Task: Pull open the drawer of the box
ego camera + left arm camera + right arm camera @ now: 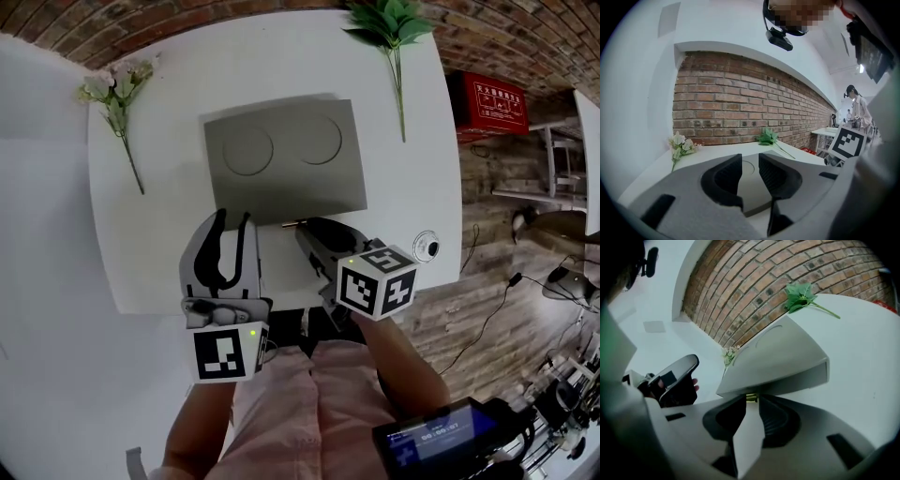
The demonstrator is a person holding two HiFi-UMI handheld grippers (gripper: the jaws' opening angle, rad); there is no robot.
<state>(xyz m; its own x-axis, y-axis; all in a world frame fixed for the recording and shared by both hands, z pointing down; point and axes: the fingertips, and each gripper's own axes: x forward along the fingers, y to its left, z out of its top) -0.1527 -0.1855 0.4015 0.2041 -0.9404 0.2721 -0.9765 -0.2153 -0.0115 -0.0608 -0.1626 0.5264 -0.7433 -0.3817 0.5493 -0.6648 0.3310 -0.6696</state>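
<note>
A flat grey box (281, 155) with two round recesses in its lid lies on the white table (412, 187). A small brass drawer knob (292, 224) sticks out of its near face. My right gripper (309, 230) points at that face from the right. In the right gripper view the knob (751, 398) sits right at the tips of my right gripper (752, 401), whose jaws stand slightly apart with no visible press on it. My left gripper (234, 217) hovers open and empty in front of the box's left corner. The box top (751, 192) shows between its fingers.
A white flower sprig (117, 94) lies at the table's left and a green leafy sprig (394, 28) at the back right. A small round white object (427, 247) sits near the right edge. A red case (492, 101) stands on the floor beyond. A brick wall (740, 108) backs the table.
</note>
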